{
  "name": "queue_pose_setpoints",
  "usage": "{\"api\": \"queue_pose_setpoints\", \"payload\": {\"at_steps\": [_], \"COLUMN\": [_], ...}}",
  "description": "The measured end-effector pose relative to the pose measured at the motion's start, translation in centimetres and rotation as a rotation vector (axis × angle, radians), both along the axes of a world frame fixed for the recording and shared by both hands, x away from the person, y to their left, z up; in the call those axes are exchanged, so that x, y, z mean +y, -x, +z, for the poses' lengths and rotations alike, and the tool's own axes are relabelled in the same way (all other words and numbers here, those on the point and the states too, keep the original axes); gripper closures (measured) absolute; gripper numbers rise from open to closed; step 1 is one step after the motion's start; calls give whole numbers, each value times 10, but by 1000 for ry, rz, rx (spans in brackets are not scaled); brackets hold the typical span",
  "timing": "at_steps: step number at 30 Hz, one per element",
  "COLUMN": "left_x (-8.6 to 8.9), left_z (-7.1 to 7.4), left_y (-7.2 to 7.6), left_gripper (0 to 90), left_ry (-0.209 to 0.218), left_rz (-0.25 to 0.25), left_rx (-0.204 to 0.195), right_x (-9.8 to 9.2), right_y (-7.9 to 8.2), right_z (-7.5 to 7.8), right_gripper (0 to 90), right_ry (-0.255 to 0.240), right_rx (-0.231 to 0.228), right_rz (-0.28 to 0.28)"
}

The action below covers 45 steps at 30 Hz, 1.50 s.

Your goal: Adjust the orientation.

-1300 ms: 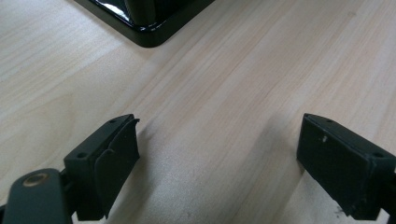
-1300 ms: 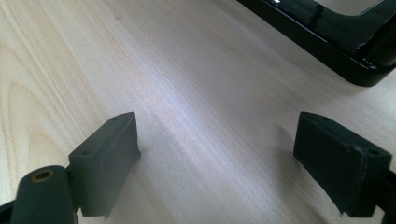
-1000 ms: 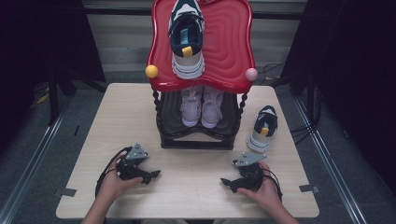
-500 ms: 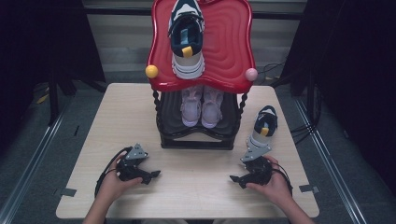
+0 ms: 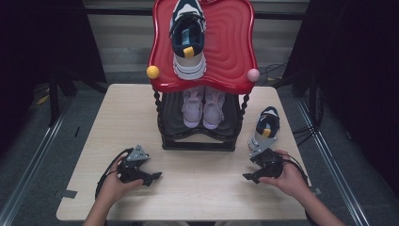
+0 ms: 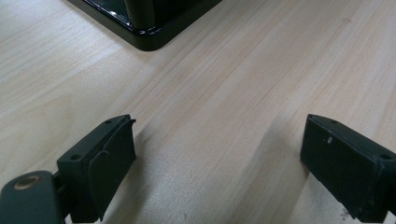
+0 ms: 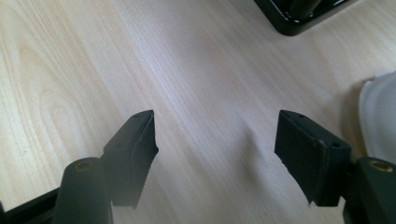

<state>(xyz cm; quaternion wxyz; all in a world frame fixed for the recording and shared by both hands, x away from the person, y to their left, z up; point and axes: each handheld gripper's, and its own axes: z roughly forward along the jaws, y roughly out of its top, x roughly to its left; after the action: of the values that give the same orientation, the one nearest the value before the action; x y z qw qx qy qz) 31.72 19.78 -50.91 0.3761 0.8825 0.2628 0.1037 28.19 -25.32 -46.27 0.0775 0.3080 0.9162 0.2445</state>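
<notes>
- High view: table [image 5: 197, 197] evenly lit from overhead, surroundings drop to near black. Image soft, low detail.
- Red shelf top [image 5: 226, 42] throws a broad sheen; tier under it sits in shadow.
- My left gripper view: wood grain sharp mid-frame, soft shadows under both jaws, near parts blurred.
- My right gripper view: bright, slightly washed upper left; white shoe edge [image 7: 380, 121] near blown out.

No text, label, brand or number can be read anywhere.
</notes>
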Motion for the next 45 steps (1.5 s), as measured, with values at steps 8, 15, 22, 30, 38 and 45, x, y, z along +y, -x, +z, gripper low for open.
{"api": "queue_pose_setpoints", "payload": {"at_steps": [8, 15, 22, 30, 38, 45], "left_x": [0, 0, -1, -1, -2, -2], "left_z": [0, 0, 0, 0, -1, -1], "left_y": [0, 0, 0, 1, 1, 1], "left_gripper": [91, 89, 85, 76, 65, 62], "left_ry": [3, 2, 6, 6, 5, 4], "left_rz": [-1, -3, -5, -4, -9, -12], "left_rx": [5, 5, 12, 14, 16, 17], "right_x": [-12, -20, -23, -28, -37, -44], "right_y": [-11, -20, -29, -39, -49, -59], "right_z": [18, 33, 46, 60, 76, 81], "right_gripper": [306, 323, 342, 351, 370, 379], "right_ry": [33, 70, 126, 154, 176, 185], "right_rx": [72, 97, 89, 87, 70, 56], "right_rz": [-6, 3, 25, 31, 18, -6]}}
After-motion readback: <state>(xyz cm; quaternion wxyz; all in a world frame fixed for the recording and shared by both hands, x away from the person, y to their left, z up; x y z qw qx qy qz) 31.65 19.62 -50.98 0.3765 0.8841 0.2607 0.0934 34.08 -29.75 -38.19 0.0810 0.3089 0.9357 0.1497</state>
